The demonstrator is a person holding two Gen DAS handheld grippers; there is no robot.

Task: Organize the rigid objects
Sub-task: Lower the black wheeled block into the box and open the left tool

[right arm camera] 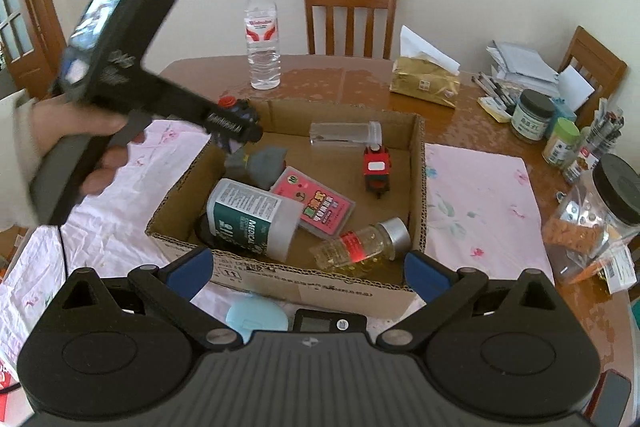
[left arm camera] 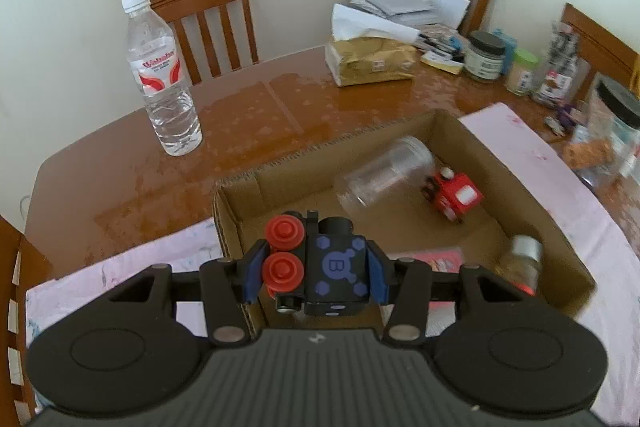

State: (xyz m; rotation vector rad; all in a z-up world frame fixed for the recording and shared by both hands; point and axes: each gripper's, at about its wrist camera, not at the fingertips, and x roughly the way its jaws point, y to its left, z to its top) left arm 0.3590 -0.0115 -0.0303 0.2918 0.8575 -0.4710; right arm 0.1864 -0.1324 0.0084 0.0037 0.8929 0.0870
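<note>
Right now my left tool (left arm camera: 316,267) squeezes the toy train (left arm camera: 320,259) over the box (left arm camera: 496,147) edge; let go early and it falls outside. My right tool (right arm camera: 308,271) is wide open, empty.

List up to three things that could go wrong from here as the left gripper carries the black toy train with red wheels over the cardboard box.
1. The left gripper pinches the black toy train with red wheels across wheels and body; it may twist free.
2. Dropped into the brown cardboard box, it might strike the clear plastic jar or the red toy train.
3. The open right gripper hovers at the box's near wall and could nudge it.
</note>
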